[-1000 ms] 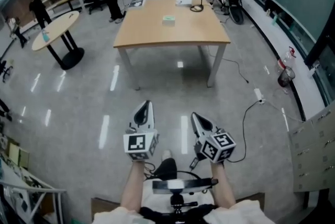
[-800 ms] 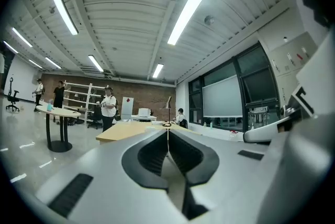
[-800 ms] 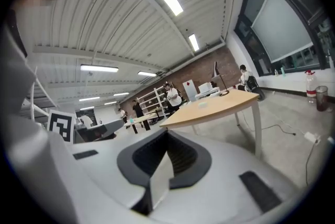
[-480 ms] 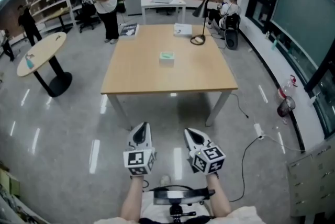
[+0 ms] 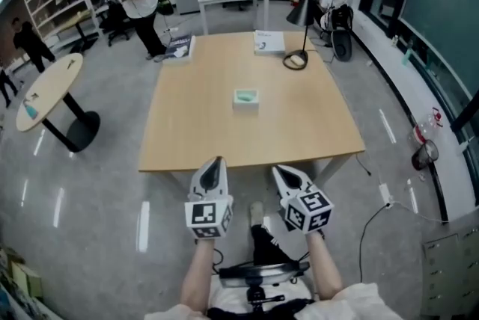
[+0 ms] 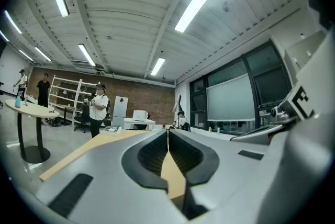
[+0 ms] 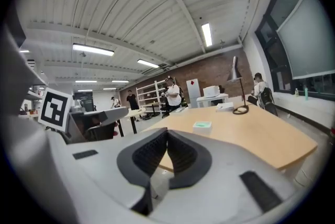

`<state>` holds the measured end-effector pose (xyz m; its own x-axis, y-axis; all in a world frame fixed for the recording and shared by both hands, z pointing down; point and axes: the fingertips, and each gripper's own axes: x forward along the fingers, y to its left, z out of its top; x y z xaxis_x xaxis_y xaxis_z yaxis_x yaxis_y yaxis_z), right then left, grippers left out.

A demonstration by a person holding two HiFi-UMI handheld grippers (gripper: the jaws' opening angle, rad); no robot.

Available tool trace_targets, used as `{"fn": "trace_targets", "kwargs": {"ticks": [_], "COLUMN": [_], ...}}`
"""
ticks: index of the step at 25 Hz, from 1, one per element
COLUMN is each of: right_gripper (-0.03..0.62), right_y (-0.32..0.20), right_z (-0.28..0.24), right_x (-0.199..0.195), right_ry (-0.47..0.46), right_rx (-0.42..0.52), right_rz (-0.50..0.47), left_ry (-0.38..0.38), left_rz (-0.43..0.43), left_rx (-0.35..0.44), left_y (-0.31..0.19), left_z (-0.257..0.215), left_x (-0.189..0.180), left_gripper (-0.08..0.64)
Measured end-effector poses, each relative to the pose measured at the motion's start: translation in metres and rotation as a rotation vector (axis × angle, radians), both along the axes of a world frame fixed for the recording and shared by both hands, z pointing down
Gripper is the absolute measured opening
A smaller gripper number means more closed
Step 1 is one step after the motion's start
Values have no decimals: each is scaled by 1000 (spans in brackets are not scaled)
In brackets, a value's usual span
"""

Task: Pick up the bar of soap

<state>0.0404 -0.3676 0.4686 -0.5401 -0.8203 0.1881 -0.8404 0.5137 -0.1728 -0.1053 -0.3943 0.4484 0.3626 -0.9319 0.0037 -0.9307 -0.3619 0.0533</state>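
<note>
Near the middle of the desk (image 5: 187, 128), the green bar of soap (image 5: 245, 95) lies flat on a white base (image 5: 245, 105). Its long axis runs left to right across your head view, roughly parallel to the desk's near edge, so its long side faces you. Your left tool (image 5: 218, 161) and right tool (image 5: 276, 170) hover side by side at that near edge, well apart from the soap, pointing across the desk. Both are clenched with nothing between the jaws. Your right gripper view shows the soap just right of its closed tips, farther along the desk. A black desk lamp (image 5: 302, 12) stands beyond the soap, toward the far right corner.
</note>
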Motion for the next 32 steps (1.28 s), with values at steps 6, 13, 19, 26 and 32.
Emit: {"fn": "trace_targets", "kwargs": {"ticks": [6,13,19,26,32], "right_gripper": [5,5,8,130,130], "right_y": [-160,-312,-376,-421,-433], "right_z": [18,40,77,142,172], "right_x": [-8,-22,-39,-42,-45], "right_ry": [134,267,506,786,956], "right_rx": [6,-29,-128,-232,-278], "right_rz": [-70,-156,-237,-371,-510], "left_ry": [40,23,-12,-12,-6], "left_rz": [-26,-53,-3,58,52], "left_rx": [-69,-138,-214,-333,-385], "left_y": [-159,-296,-368,-414,-433], "left_z": [25,45,68,121,144], "left_x": [5,-1,5,21,16], "left_gripper": [15,15,15,15,15]}}
